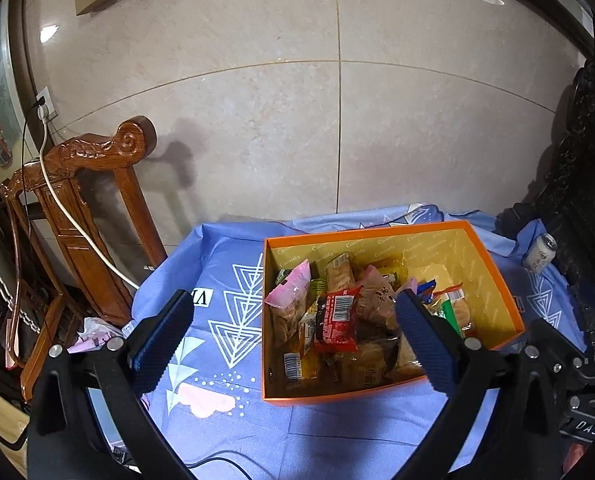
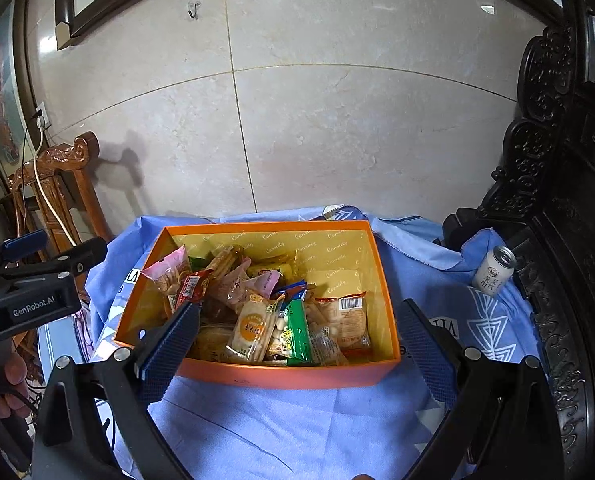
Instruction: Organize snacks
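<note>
**A:** Looking at this, both grippers hang back from the orange box (image 2: 281, 374) with fingers spread wide, nothing held. All the snack packets (image 2: 257, 312) are already piled inside it on the blue-clothed surface (image 2: 297, 432). What's the step?

**B:** Guessing it's tidying the heap. I'd send the right gripper (image 2: 293, 344) down on the green packet (image 2: 299, 334) by an edge, since those wrappers look slippery. Left gripper (image 1: 293, 340) could steady the near wall. The can (image 2: 493, 270) stands well apart, so ignore it.
</note>
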